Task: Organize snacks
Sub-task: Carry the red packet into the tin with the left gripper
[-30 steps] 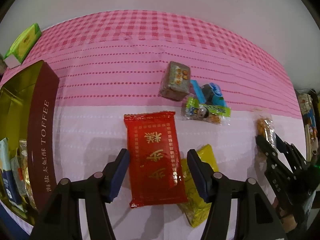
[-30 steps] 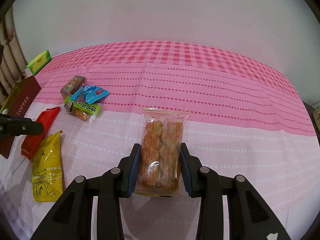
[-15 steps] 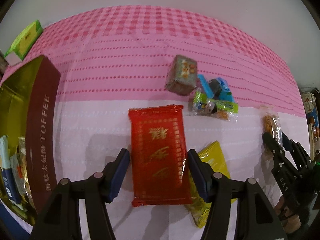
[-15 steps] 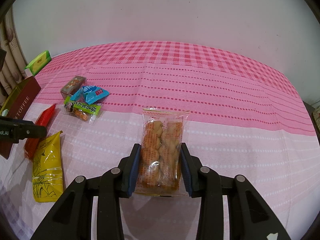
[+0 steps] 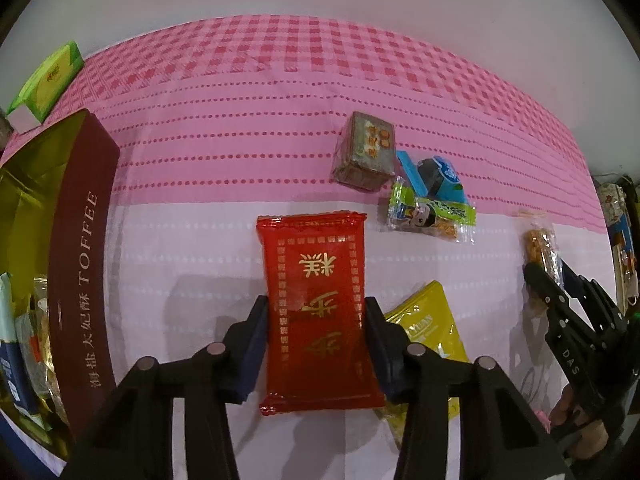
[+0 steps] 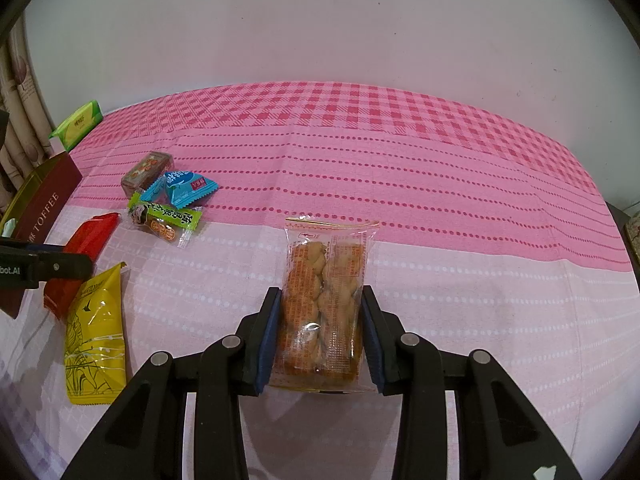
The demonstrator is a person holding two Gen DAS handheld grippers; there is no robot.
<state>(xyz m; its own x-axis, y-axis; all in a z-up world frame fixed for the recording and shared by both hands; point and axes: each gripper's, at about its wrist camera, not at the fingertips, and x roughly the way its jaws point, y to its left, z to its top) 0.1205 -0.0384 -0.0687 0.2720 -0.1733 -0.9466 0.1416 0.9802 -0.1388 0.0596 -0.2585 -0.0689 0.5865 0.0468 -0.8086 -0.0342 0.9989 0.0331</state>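
A: Listing held items first. Left gripper [image 5: 316, 344]: pads pressed against both long edges of the red snack packet [image 5: 318, 300] with gold characters, clamped on it. Right gripper [image 6: 320, 340]: closed on the clear packet of twisted fried dough [image 6: 324, 300], one blue pad on each side.

B: Loose stock on the pink tablecloth [image 6: 400, 168]?

A: Yellow snack bag [image 6: 96, 344], lying flat, partly under the red packet in the left wrist view. Farther back, one cluster: brown wrapped block [image 5: 366, 156], blue candy packet [image 6: 188, 190] touching it, and a green-ended clear packet [image 6: 164, 220] overlapping the blue one's near edge.

B: Containers?

A: Maroon box lettered TOFFEE [image 5: 76, 272], gold-lined, at the left edge, well apart from the cluster. Several wrapped snacks [image 5: 24, 340] stand inside; kinds cannot be told. Green carton [image 5: 46, 80] at the far left corner of the cloth, beyond the box.

B: Backdrop?

A: Plain pale wall [image 6: 320, 32].
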